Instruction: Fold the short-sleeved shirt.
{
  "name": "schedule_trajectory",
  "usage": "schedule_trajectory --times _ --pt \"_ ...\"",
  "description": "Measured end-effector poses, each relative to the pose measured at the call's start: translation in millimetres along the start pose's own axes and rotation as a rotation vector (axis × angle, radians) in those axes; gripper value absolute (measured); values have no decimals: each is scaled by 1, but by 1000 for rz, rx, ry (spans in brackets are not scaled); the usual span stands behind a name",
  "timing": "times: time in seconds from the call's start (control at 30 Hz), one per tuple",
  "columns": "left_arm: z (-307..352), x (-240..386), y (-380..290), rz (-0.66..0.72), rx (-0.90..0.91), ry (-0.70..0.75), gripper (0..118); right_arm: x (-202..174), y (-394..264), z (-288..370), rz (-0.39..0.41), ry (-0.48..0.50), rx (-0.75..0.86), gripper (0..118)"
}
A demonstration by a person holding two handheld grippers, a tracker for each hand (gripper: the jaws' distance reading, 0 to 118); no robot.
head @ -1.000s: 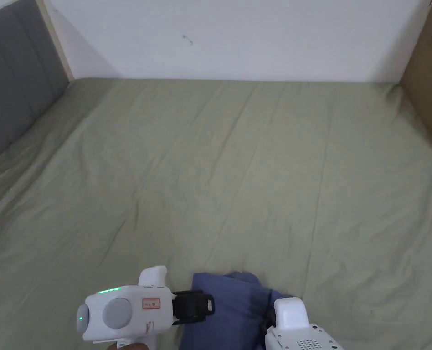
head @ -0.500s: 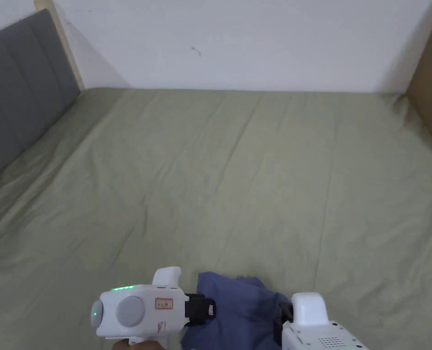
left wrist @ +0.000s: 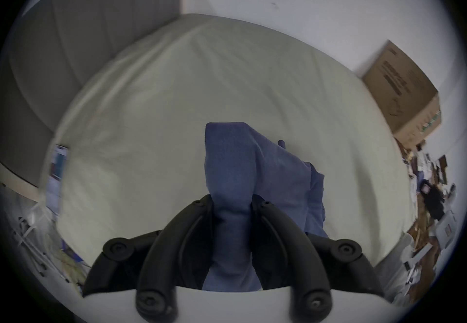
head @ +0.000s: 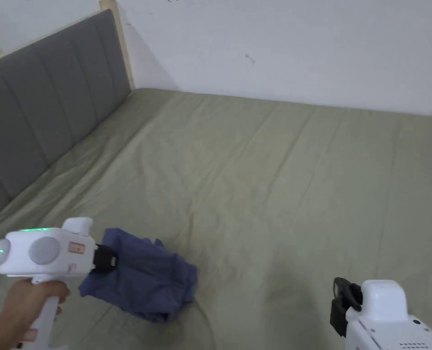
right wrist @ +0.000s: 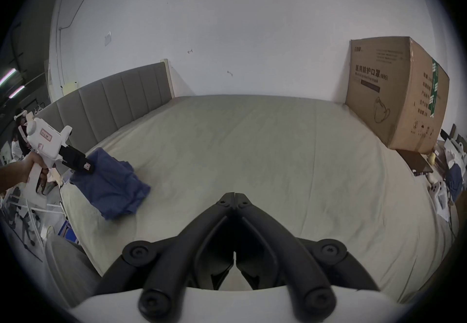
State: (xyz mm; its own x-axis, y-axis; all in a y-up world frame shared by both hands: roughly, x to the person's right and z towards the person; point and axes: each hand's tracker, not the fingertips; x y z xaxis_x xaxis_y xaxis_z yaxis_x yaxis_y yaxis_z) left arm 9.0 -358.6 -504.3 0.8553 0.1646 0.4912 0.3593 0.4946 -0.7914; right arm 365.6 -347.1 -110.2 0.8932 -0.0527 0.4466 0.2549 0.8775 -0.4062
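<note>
A bunched blue short-sleeved shirt [head: 144,275] lies near the front left edge of the bed, one end lifted. My left gripper [head: 111,260] is shut on that lifted end; in the left gripper view both black jaws press on a fold of the shirt [left wrist: 231,177]. From the right gripper view the left gripper [right wrist: 87,167] holds the shirt [right wrist: 113,184] over the bed's left edge. My right gripper [head: 340,301] is low at the right of the head view, away from the shirt. Its jaws meet with nothing between them [right wrist: 234,196].
The olive green bed sheet [head: 274,182] stretches wide beyond the shirt. A grey padded headboard [head: 42,127] runs along the left. A big cardboard box [right wrist: 394,98] stands at the bed's far right corner. Clutter lies on the floor [right wrist: 449,177] to the right.
The camera has swung left. My left gripper has carried the shirt to the left, and my right gripper has come off the shirt and now sits far to its right.
</note>
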Motion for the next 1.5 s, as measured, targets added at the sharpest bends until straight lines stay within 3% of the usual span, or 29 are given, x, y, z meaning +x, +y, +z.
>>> schedule_trajectory --times 0.23,0.33,0.4,0.47,0.5,0.53,0.57,0.93,1.27,1.5 --pt "2 -78 29 68 -22 172 24 -10 21 -16 10 -2 30 0" --pt "-9 -88 30 100 -49 145 28 -11 22 -21 10 -9 30 0" --pt "-19 -86 31 105 -56 161 44 -10 20 -24 9 -17 19 0" --pt "-24 -81 31 85 -68 199 49 -9 18 -25 7 -24 6 0" --pt "-24 -80 29 77 -70 210 61 -8 17 -25 10 -27 2 0" --pt "-23 -76 28 77 -72 215 82 -7 16 -24 11 -31 -1 0" --pt "-21 -73 28 78 -57 215 89 -5 15 -23 8 -34 -3 0" --pt "50 -22 36 91 152 152 89 13 37 14 -12 -41 88 0" --pt "181 96 14 -18 619 31 88 37 86 78 -12 -94 252 0" --pt "218 195 -21 -145 880 -6 88 56 108 119 28 -175 378 0"
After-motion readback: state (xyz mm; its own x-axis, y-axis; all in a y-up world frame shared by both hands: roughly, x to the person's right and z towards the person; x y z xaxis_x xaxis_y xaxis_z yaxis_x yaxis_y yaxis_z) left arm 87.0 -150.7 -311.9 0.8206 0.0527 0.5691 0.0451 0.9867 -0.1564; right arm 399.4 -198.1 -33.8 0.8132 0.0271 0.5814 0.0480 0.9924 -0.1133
